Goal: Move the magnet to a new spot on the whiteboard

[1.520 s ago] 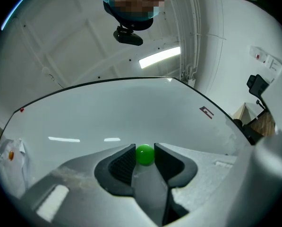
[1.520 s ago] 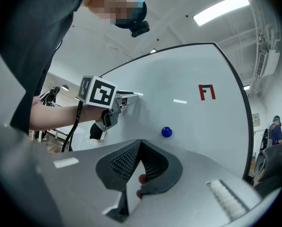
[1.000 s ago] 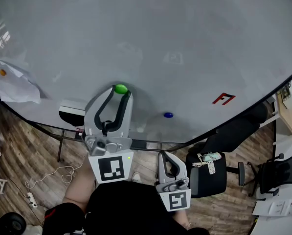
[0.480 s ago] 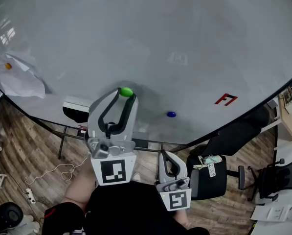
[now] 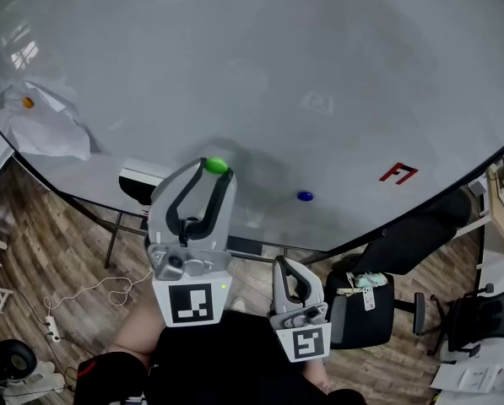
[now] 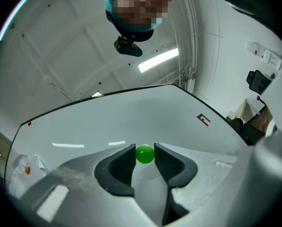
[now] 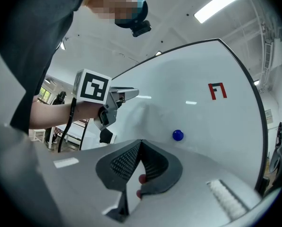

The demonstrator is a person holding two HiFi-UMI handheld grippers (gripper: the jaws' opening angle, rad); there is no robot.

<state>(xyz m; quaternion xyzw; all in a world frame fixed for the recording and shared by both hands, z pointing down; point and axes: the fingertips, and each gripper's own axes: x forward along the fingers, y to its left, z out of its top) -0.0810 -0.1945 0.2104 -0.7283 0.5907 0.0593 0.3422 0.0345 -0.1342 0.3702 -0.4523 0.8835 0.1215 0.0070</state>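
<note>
Left gripper, clamping the magnet, has slid it slightly nearer on the whiteboard: relocation is under way. Right gripper is closed, empty.

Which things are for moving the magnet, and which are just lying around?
For the job:
- green magnet
- left tool, gripping it
- whiteboard

Just lying about:
- blue magnet
- crumpled paper
- office chair
- right tool, shut and empty
</note>
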